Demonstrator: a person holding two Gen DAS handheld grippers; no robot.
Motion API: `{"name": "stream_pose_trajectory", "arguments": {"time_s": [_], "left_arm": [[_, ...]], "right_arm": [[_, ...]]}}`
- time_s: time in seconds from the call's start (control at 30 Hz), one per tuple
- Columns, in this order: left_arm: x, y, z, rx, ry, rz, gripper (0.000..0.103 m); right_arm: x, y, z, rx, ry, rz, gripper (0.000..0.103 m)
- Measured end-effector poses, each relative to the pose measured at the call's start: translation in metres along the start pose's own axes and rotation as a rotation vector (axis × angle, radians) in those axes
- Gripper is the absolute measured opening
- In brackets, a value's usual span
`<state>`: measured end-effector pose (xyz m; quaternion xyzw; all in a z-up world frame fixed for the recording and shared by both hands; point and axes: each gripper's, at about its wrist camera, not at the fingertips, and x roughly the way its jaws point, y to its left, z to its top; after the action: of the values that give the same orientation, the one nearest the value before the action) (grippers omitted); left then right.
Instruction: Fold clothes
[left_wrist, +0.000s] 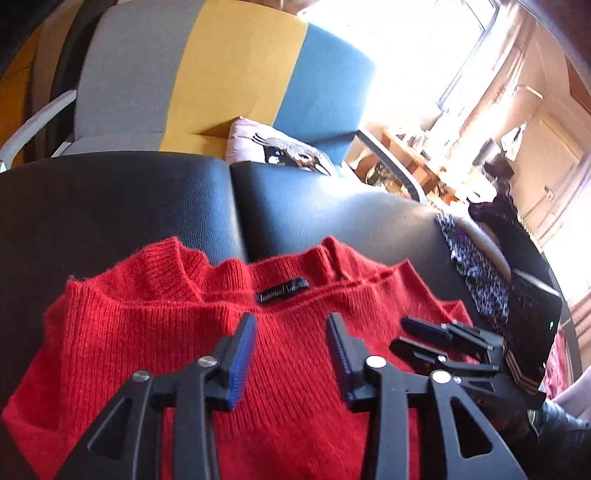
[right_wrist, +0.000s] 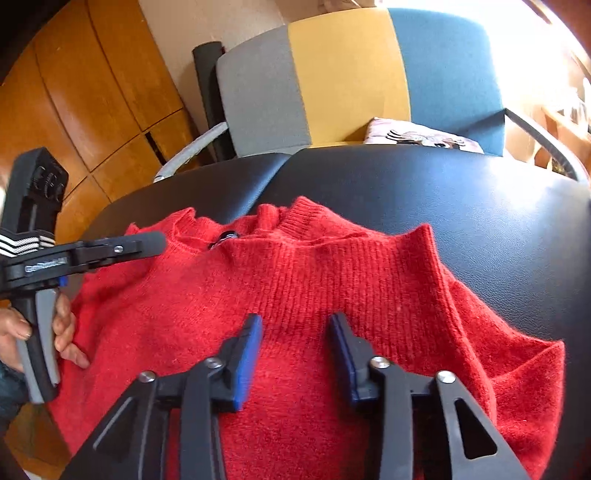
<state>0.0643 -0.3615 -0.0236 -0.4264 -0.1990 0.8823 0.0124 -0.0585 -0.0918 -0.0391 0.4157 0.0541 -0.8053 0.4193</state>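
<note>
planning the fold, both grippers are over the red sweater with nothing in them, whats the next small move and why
Probably lower the left gripper and right gripper onto the red sweater and pinch its shoulders: both stand open above the knit, holding nothing, and it lies spread, collar away, on the black cushion.

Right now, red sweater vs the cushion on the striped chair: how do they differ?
The red sweater is plain ribbed knit, lying on the black padded surface; the cushion is pale with a printed picture, on the chair behind. Sweater lies under both grippers; cushion is beyond them. Both are fabric.
</note>
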Motion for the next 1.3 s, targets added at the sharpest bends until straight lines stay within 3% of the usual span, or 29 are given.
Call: {"name": "stream_pose_trajectory", "arguments": {"time_s": [0.1,0.23,0.27,0.3,0.33,0.63,0.8,0.93,1.07,1.13,1.3], "left_arm": [[0.010,-0.012,-0.002,0.048,0.094,0.020,0.058],[0.019,-0.033,-0.009,0.193,0.112,0.121,0.059],[0.020,-0.035,-0.010,0.203,0.103,0.159,0.054],[0.021,-0.037,-0.010,0.209,0.092,0.200,0.017],[0.021,-0.035,-0.009,0.189,0.084,0.205,0.003],[0.033,-0.020,-0.003,0.013,-0.040,0.250,0.005],[0.027,-0.015,-0.016,-0.044,-0.056,0.255,0.005],[0.014,-0.024,-0.037,-0.010,-0.044,0.229,0.005],[0.008,-0.027,-0.044,-0.009,-0.029,0.218,0.005],[0.006,-0.027,-0.044,-0.018,-0.024,0.206,0.006],[-0.022,-0.030,-0.043,-0.091,-0.091,0.209,0.011]], "right_arm": [[0.001,0.005,-0.001,-0.022,0.000,0.001,0.051],[0.001,0.006,-0.001,-0.027,0.000,0.005,0.053],[0.001,0.006,-0.002,-0.028,0.000,0.005,0.053],[0.002,0.006,-0.002,-0.029,-0.001,0.005,0.054],[0.002,0.006,-0.002,-0.029,-0.001,0.004,0.054],[-0.002,0.008,-0.005,-0.001,-0.027,-0.032,0.054],[-0.005,0.002,-0.006,0.038,-0.033,-0.011,0.054],[-0.014,0.002,-0.016,0.020,-0.003,0.042,0.059],[-0.044,-0.006,-0.030,0.077,0.017,0.184,0.070],[-0.075,-0.017,-0.039,0.092,-0.015,0.236,0.076],[-0.151,-0.052,-0.077,0.125,-0.056,0.315,0.091]]}}
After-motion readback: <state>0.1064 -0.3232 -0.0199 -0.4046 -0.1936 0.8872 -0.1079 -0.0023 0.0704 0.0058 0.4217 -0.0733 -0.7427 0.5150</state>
